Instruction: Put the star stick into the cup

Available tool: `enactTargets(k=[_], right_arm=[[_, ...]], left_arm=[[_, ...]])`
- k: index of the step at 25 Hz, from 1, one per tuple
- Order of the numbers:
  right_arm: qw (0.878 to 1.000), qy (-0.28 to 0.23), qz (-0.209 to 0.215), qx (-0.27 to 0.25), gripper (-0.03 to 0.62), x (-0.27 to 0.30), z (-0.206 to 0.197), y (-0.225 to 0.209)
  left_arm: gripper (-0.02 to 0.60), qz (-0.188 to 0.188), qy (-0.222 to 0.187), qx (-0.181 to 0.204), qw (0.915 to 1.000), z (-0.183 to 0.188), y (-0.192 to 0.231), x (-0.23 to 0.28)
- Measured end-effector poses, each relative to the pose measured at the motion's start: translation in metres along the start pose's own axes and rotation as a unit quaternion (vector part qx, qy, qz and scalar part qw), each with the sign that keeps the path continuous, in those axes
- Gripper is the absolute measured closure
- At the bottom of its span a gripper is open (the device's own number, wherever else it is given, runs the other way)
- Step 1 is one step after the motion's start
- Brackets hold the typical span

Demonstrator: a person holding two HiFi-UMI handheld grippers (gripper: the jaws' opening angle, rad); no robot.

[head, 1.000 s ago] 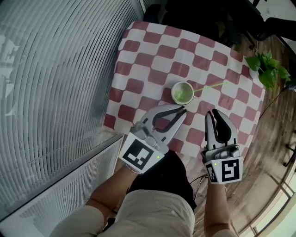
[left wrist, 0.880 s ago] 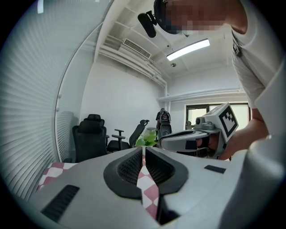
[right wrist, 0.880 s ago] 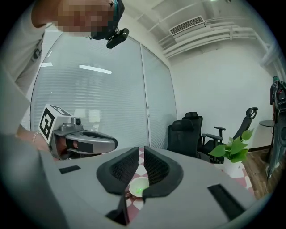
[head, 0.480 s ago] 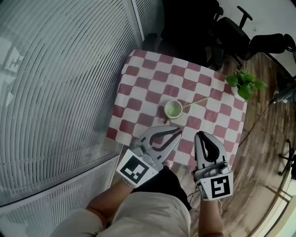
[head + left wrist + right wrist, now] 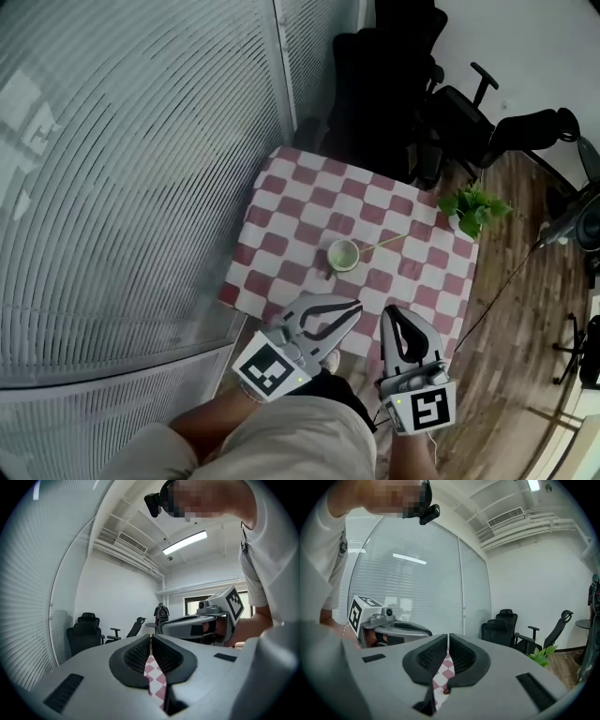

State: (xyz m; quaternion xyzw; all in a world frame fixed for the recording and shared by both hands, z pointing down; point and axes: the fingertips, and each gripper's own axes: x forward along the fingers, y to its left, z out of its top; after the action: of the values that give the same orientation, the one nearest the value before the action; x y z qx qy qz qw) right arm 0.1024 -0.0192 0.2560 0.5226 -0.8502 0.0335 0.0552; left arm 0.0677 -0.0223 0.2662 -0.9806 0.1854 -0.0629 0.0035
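Observation:
A pale green cup [image 5: 343, 254] stands on the red-and-white checked table [image 5: 281, 217]. The thin yellow-green star stick [image 5: 385, 243] rests with one end in the cup and slants out to the right. Both grippers hang side by side above the table's near edge, well short of the cup. My left gripper [image 5: 357, 306] [image 5: 151, 638] is shut with nothing in it. My right gripper [image 5: 387, 310] [image 5: 448, 637] has just been closing and is shut, also with nothing between its jaws. Each gripper view shows the other gripper beside it.
A small potted plant [image 5: 473, 208] sits at the table's far right corner. Black office chairs [image 5: 450, 117] stand beyond the table. A glass wall with blinds [image 5: 141, 187] runs along the left. Wooden floor [image 5: 525, 291] lies to the right.
Both grippers have risen and drawn back from the table, which looks smaller and farther away. The right jaws have narrowed. Cup and stick keep their place on the cloth.

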Motion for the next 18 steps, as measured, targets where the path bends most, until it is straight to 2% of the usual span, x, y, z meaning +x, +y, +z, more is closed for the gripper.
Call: enactTargets(k=[8, 18], right_arm=[[1.000, -0.017, 0.010, -0.005, 0.557, -0.022, 0.029, 0.017], [0.999, -0.022, 0.020, -0.019, 0.560, -0.036, 0.051, 0.033]], left_arm=[[0.540, 0.002, -0.012, 0.012, 0.9999, 0.029, -0.023, -0.015], [0.540, 0.012, -0.024, 0.033, 0.9991, 0.055, -0.033, -0.028]])
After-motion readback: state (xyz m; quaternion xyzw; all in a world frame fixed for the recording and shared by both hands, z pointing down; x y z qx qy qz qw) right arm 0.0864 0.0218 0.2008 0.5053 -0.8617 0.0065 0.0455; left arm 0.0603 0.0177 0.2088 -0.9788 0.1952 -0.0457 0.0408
